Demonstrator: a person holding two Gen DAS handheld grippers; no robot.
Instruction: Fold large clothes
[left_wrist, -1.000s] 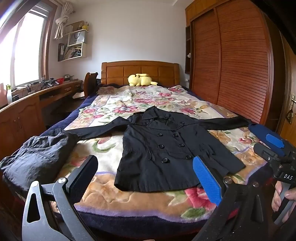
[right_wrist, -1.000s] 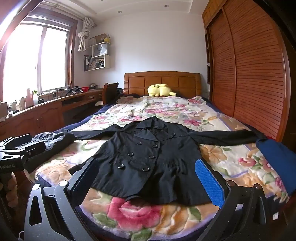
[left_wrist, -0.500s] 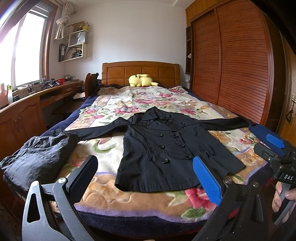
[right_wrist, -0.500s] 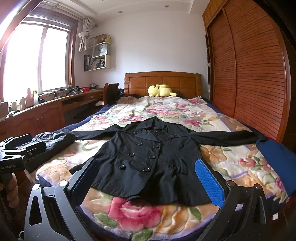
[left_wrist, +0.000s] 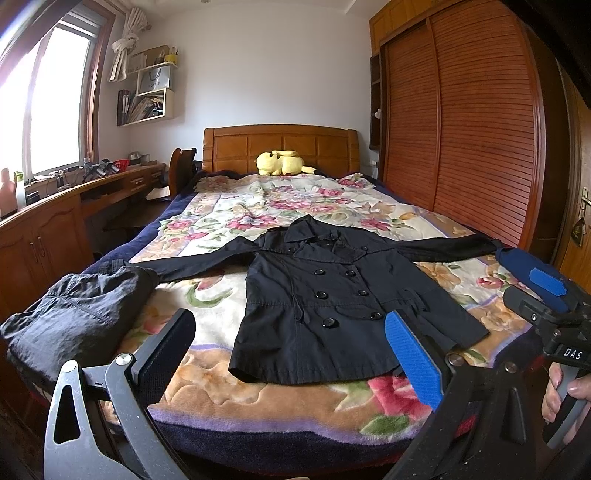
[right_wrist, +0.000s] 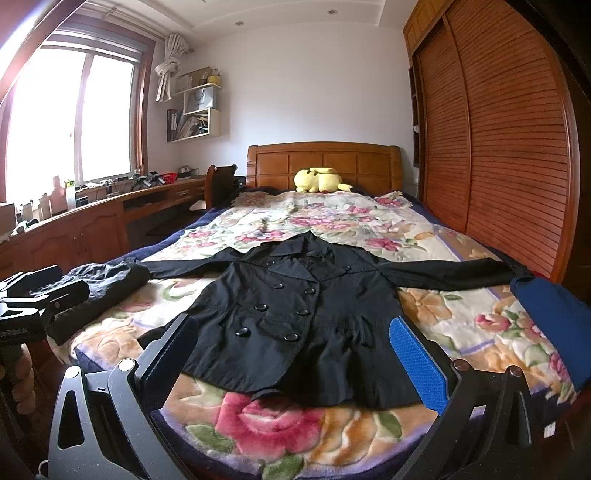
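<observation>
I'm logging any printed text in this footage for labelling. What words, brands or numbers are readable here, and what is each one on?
"DAS": white letters on the black body of the right gripper, seen in the left wrist view.
White paper bag on the wall shelf: a line of dark print, too small to read.
Left gripper body: faint marking, too blurred to read.
Black coat and floral blanket: no text.

Coat (left_wrist: 343, 299) right cuff hidden behind right tool (left_wrist: 532, 280); desk (right_wrist: 92, 218) clutter too small to identify.
</observation>
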